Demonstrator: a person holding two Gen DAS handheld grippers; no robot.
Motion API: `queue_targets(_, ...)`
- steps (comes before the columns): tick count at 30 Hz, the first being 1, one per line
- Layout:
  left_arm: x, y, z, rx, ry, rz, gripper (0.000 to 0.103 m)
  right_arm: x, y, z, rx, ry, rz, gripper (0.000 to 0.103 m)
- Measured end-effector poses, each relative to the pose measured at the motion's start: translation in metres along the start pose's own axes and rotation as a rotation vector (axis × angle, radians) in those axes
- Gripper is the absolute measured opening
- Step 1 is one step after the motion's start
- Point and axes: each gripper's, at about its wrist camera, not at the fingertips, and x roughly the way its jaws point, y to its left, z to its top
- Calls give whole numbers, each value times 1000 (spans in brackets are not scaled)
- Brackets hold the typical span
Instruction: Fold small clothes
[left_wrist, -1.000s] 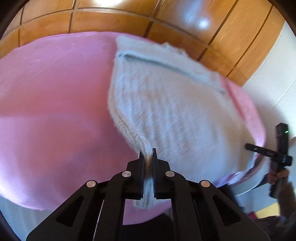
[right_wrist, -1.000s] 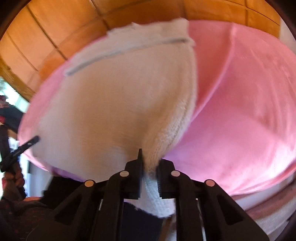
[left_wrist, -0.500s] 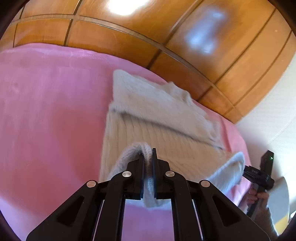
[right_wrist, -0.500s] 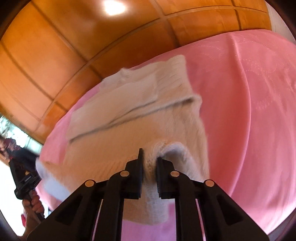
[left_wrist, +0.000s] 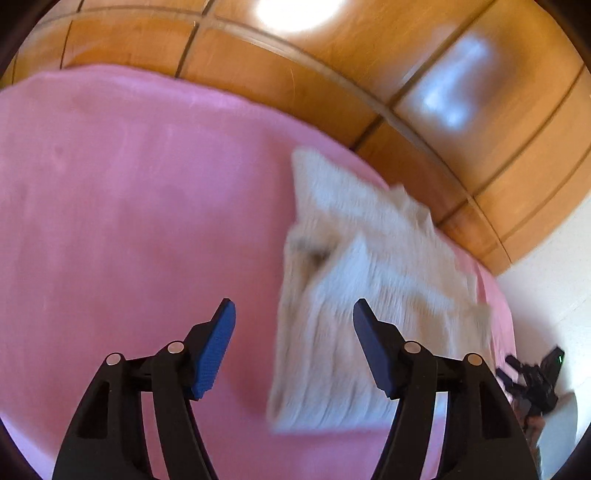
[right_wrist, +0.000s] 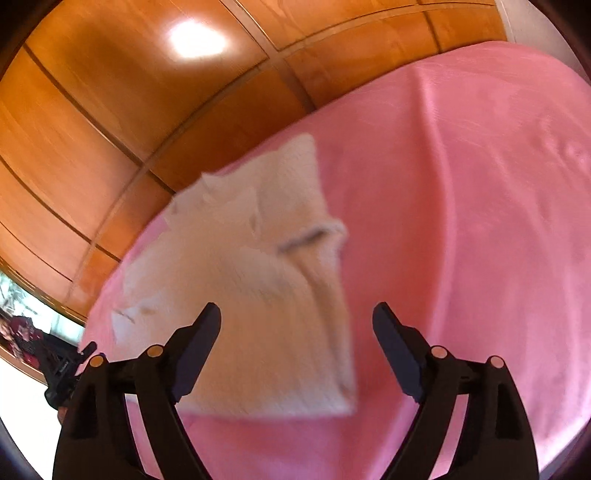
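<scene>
cream knitted sweater (left_wrist: 369, 306), folded over on itself, lies on the pink blanket (left_wrist: 129, 203) near the wooden panelled wall (left_wrist: 332, 92). left gripper (left_wrist: 293, 321) and right gripper (right_wrist: 297, 325) hang above its near edge, jaws opening and gripping nothing, likely to let the fold settle. nothing obstructs the next fold.

Both wrist cameras look steeply down, close over the same sweater (left_wrist: 369, 295) on the pink blanket (right_wrist: 480, 221)
</scene>
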Motion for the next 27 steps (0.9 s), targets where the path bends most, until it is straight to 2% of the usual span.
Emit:
queue_targets(3,1,2,-25,36,45,-33,70,6,0,-17,-50,32,-30,79)
queue_targets(5,6,-5,-37,72,54,-27,70,15,6,-24,-82,39,-46,69)
queue_targets(6,7,-11,-40,93,48,-12,66,21,12,-25,-107,38,-62,65)
queue_targets(7,10,-16,-40,108,56,-14,55,24,17,-29,-122,40,-72,53)
queue_targets(8,15,-21,-40,117,86,-23,30,28,20,-29,-137,47,-83,45)
queue_targets(9,20,-24,-40,121,98,2,23,31,25,-29,-153,52,-97,39)
queue_targets(10,20,-26,-40,135,91,7,19,31,31,-29,-177,62,-102,25)
queue_targets(11,19,-31,-41,155,84,18,17,30,34,-30,-189,64,-106,20)
queue_targets(13,13,-36,-44,174,75,28,15,20,40,-33,-221,54,-118,17)
queue_targets(20,-27,-23,-59,144,53,-14,12,-24,50,-53,-217,24,-43,14)
queue_targets(25,-61,-16,-86,129,68,-23,12,-58,43,-83,-193,51,-9,14)
queue_targets(27,-69,-13,-102,110,98,-25,12,-66,36,-99,-190,81,-27,14)
